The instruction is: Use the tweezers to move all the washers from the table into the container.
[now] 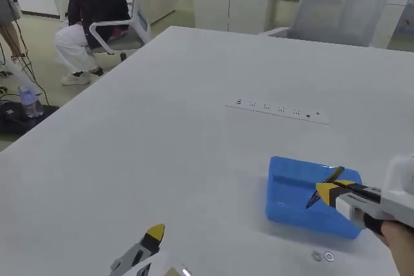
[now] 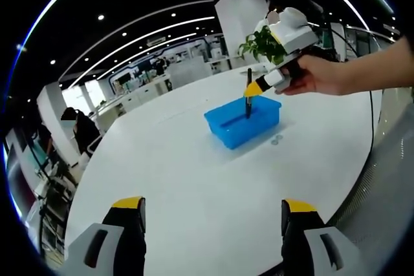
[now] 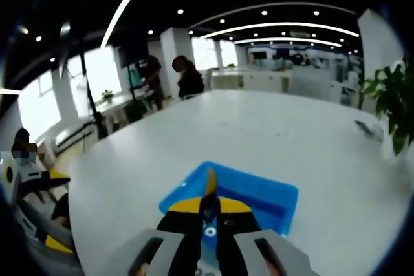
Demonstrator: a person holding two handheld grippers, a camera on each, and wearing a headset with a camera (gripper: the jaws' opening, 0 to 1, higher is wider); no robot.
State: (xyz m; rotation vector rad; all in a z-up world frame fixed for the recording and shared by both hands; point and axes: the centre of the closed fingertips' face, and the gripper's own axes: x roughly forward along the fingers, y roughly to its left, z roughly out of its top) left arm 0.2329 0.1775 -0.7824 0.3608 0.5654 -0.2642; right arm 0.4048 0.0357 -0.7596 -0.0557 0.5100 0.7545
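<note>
A blue container (image 1: 291,208) sits on the white table, and it also lies below the jaws in the right gripper view (image 3: 259,195). My right gripper (image 1: 330,192) is shut on dark tweezers (image 1: 323,185), whose tips point down over the container. In the left gripper view the tweezers (image 2: 248,95) hang into the container (image 2: 226,124) from the right gripper (image 2: 262,85). Two small washers (image 1: 323,256) lie on the table just in front of the container; they also appear in the left gripper view (image 2: 278,139). My left gripper (image 2: 213,224) is open and holds nothing, low at the front left (image 1: 152,240).
A flush power strip (image 1: 278,111) is set in the table beyond the container. A person (image 1: 90,17) sits on a chair at the far left, and a grey office chair (image 1: 343,4) stands at the far side. A potted plant (image 2: 262,43) stands behind the right hand.
</note>
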